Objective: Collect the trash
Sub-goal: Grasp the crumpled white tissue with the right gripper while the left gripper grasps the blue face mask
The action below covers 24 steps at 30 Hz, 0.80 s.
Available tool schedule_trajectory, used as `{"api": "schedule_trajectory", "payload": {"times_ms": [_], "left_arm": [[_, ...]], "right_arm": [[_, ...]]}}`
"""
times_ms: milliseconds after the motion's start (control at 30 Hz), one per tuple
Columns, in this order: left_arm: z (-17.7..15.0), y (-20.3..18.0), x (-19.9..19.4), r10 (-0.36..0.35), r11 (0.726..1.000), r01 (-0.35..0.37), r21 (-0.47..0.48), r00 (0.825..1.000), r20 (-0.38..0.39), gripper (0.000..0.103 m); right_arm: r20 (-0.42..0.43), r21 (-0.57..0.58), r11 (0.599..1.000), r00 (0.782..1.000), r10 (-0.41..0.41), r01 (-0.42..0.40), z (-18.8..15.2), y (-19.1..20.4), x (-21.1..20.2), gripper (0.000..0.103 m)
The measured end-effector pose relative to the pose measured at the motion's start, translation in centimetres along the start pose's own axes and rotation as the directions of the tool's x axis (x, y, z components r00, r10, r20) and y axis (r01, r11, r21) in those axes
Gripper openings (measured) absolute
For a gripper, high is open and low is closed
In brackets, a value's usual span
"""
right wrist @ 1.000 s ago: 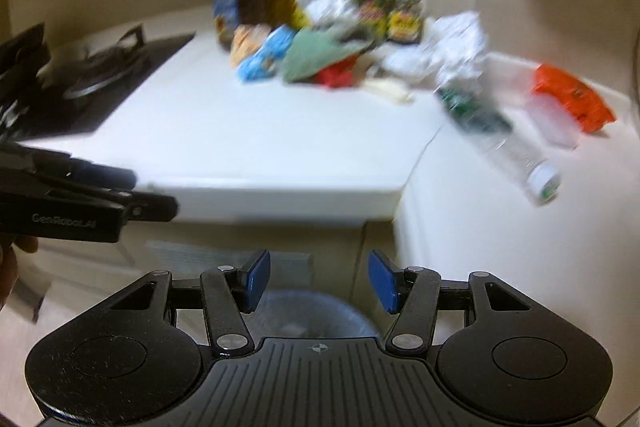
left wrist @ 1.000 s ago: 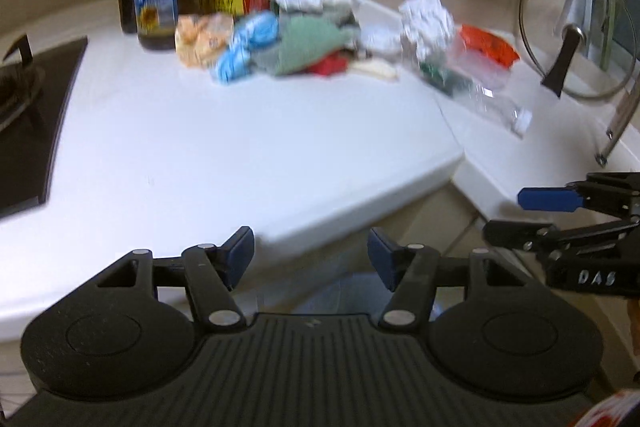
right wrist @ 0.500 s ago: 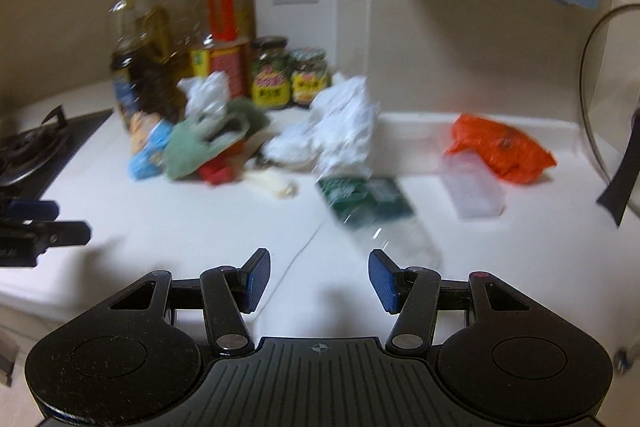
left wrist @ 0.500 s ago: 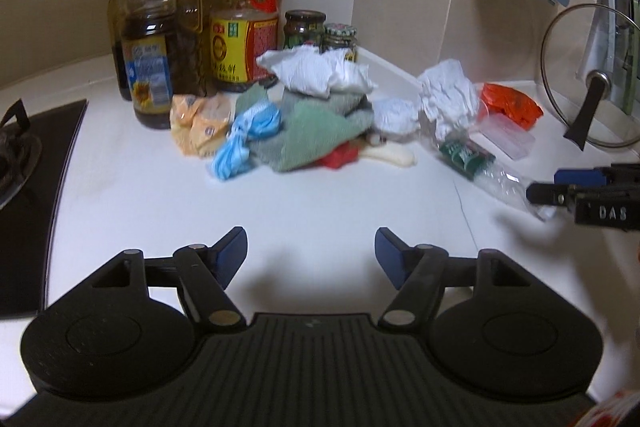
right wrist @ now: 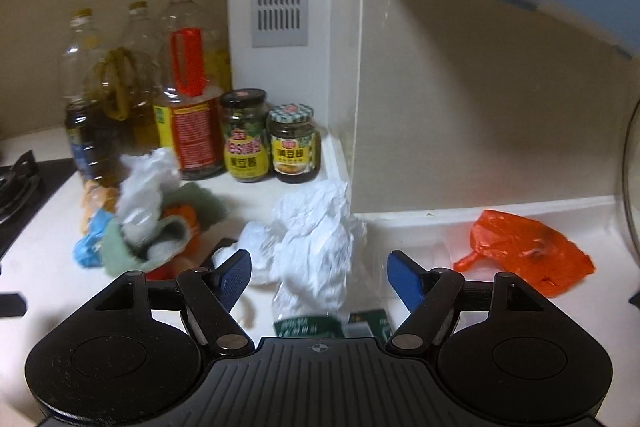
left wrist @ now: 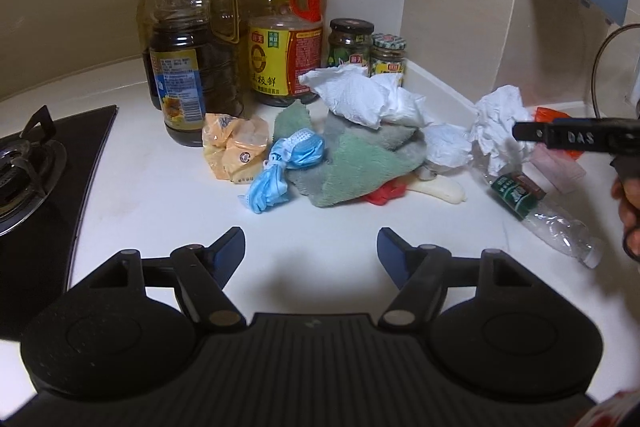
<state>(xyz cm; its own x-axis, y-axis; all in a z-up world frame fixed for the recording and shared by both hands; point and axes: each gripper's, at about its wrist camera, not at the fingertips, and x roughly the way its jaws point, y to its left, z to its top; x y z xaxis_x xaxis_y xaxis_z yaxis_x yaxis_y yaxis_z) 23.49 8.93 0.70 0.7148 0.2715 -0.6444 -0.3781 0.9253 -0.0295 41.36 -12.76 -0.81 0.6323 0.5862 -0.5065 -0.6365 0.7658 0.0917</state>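
While right gripper [right wrist: 319, 277] opens — crumpled paper [right wrist: 316, 239] between (untouched).

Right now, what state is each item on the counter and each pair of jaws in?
Left gripper: jaws apart, empty.
Right gripper: jaws opening, crumpled paper just ahead, untouched.
Plastic bottle: lying on its side, crushed, capped.
Green cloth: bunched in the pile.
Blue face mask: crumpled.
Orange bag: crumpled, lying apart.
Two jars: upright, lidded.

Home kitchen: gas hob [left wrist: 28, 167], oil bottles [left wrist: 192, 67]
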Motion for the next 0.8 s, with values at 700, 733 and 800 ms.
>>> {"api": "schedule_trajectory", "payload": {"times_ms": [700,733,800], "left_arm": [[2.4,2.2,5.5,-0.043,0.998,0.043,0.048,0.999,-0.003,0.072],[2.5,2.2,5.9,-0.036,0.997,0.036,0.064,0.999,-0.003,0.072],[2.6,2.3,6.7,-0.011,0.995,0.011,0.104,1.0,-0.002,0.072]], "right_arm": [[0.026,0.046,0.999,1.0,-0.006,0.005,1.6,0.6,-1.5,0.022],[0.025,0.049,0.999,1.0,-0.003,0.001,1.7,0.7,-1.8,0.022],[0.021,0.051,0.999,1.0,0.004,-0.005,1.6,0.9,-2.3,0.022]]}}
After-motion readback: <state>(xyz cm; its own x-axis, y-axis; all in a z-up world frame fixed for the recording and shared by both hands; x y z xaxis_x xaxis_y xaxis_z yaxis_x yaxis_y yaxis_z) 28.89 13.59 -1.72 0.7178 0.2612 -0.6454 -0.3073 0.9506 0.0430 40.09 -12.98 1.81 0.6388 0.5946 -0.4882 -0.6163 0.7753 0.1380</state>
